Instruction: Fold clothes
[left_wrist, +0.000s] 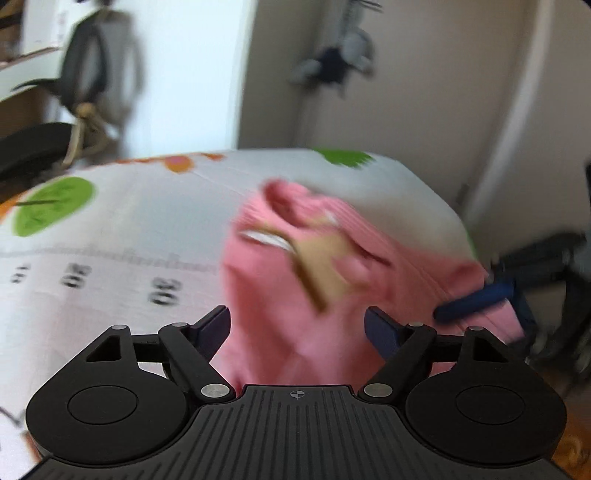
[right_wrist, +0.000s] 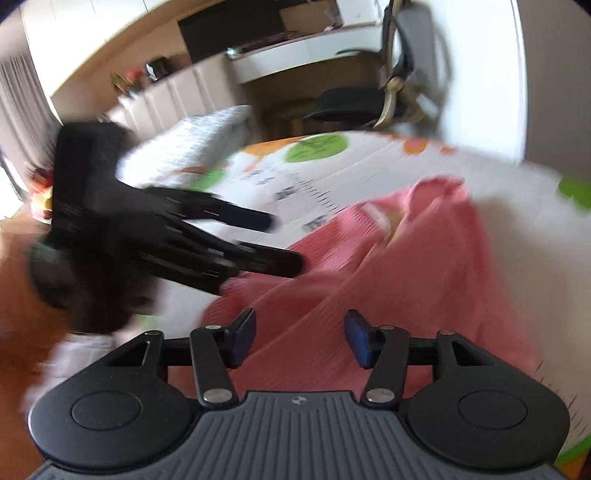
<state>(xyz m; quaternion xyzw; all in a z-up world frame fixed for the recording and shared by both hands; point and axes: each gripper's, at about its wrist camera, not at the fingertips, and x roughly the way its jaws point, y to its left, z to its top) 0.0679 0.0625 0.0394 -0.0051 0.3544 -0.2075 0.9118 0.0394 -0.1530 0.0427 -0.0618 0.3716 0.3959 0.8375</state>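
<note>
A pink ribbed knit garment (left_wrist: 314, 295) is lying crumpled on a white printed mat with green and orange shapes and a ruler scale (left_wrist: 110, 240), toward the mat's far right corner in the left wrist view. A tan cardboard tag (left_wrist: 325, 262) is sitting on the garment near its neck opening. What carries the mat is not showing.

The left tool (left_wrist: 297, 326) is hovering over the near part of the garment, released, its dark blue pads (left_wrist: 216, 328) standing well apart with pink cloth showing between them and nothing gripped. The right tool (right_wrist: 299, 341) is likewise released, its jaws spread wide above the garment's ribbed folds. In the right wrist view the left tool is reaching in from the left, its two black fingers (right_wrist: 273, 258) spread, the lower one touching the garment's edge. Both views are blurred. A black office chair (left_wrist: 85, 92) is standing beyond the mat's far edge.
</note>
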